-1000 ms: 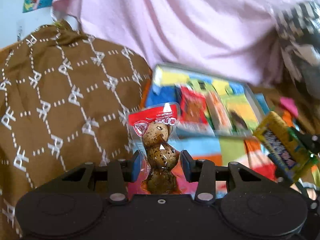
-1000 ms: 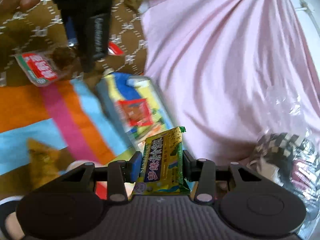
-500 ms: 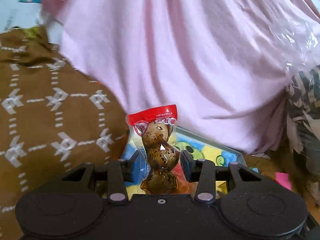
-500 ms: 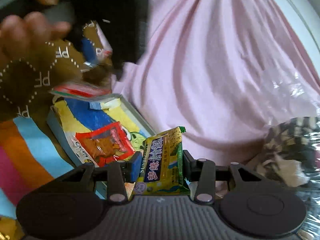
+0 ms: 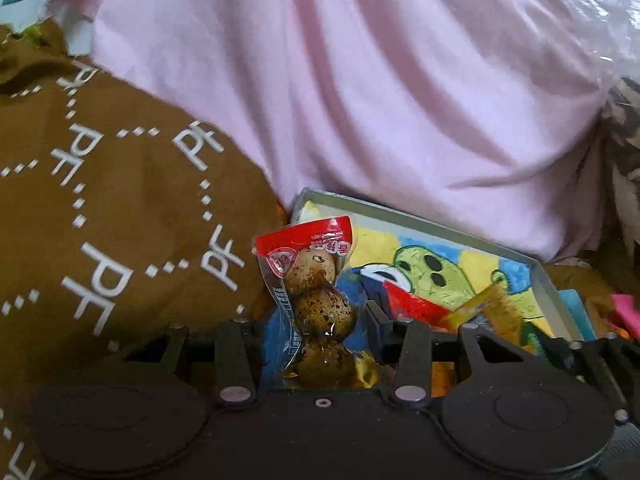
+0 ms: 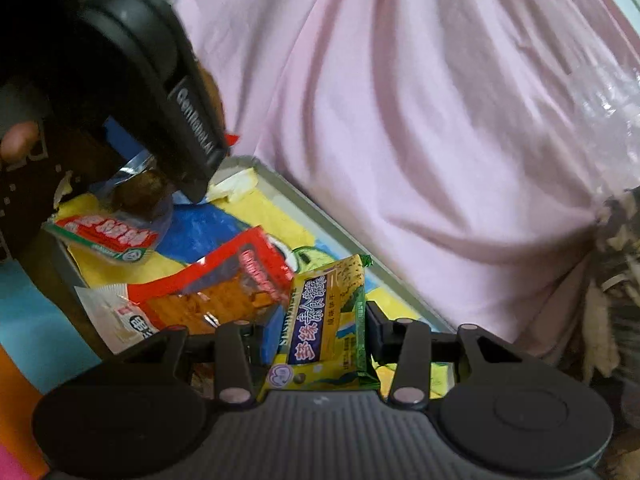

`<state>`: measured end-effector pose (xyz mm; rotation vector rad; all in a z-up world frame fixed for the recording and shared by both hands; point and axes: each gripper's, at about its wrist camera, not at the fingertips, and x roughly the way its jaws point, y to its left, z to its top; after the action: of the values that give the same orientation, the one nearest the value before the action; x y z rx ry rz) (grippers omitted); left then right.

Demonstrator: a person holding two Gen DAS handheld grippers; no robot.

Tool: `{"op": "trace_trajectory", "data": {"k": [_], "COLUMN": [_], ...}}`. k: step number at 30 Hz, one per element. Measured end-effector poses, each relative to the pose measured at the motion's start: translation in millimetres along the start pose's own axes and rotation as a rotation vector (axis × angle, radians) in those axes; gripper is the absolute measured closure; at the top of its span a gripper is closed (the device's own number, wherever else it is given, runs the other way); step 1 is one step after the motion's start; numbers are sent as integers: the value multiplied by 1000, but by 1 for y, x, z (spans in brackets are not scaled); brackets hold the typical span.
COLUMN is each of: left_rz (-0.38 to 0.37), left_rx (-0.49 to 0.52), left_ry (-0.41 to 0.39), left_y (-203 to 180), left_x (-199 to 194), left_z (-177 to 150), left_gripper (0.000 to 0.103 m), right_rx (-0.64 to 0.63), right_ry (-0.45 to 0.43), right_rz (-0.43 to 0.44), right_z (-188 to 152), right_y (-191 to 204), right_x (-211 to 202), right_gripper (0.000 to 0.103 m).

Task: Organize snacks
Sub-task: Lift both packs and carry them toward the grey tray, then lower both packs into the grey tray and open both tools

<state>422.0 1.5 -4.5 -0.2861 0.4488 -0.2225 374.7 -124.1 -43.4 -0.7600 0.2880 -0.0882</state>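
Left tool point(image 5: 318, 320) pinches the quail-egg pack point(image 5: 316, 304) around its middle egg, pack upright, red header on top, hanging over the near-left corner of the tray point(image 5: 420, 222). In the right wrist view the same pack point(image 6: 120, 224) sits tilted above the tray's blue-and-yellow liner, not yet down as far as we can tell. We should lower it until the bottom touches the liner, then spread the fingers; the film looks slick and wet inside, so we judge it could slide or roll if let go high. Keep it left of the red snack packet point(image 6: 224, 280) already lying in the tray so the two don't stack. Right tool point(image 6: 320, 320) pinches the yellow-green wafer pack point(image 6: 324, 320) by its lower half, just beside that red packet, over the tray's near side. We'd place it in the bare yellow area toward the right rim point(image 6: 344, 236), laid flat, label up. Both tools are close together, so we release one at a time to avoid a knock.
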Motion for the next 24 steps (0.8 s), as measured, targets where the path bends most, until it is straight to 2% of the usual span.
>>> {"op": "trace_trajectory", "data": {"k": [5,8,11,12,17,24], "left_rz": [-54,-73,-69,-70,-75,-33], "left_rx": [11,22,38,40,39,56], "left_ry": [5,37,37,36,16,-62], "left_y": [0,0,-3,-3,-6,-18], "left_x": [6,12,13,13,6,-21], "left_z": [-8,-10,-12,-12,-11,-3], "left_gripper": [56,54,52,49,38,12], "right_rx": [67,87,91,91,99,158], "right_ry": [30,21,9,8,6,4], "right_rz": [23,19,5,2,-3,-16], "right_z": [-3,-5,-6,-7,-6,-4], "right_y": [0,-3,-5,-6,-9,-25], "right_x": [3,1,-1,-1,-5,-25], "right_gripper": [54,43,33,28,20,5]}}
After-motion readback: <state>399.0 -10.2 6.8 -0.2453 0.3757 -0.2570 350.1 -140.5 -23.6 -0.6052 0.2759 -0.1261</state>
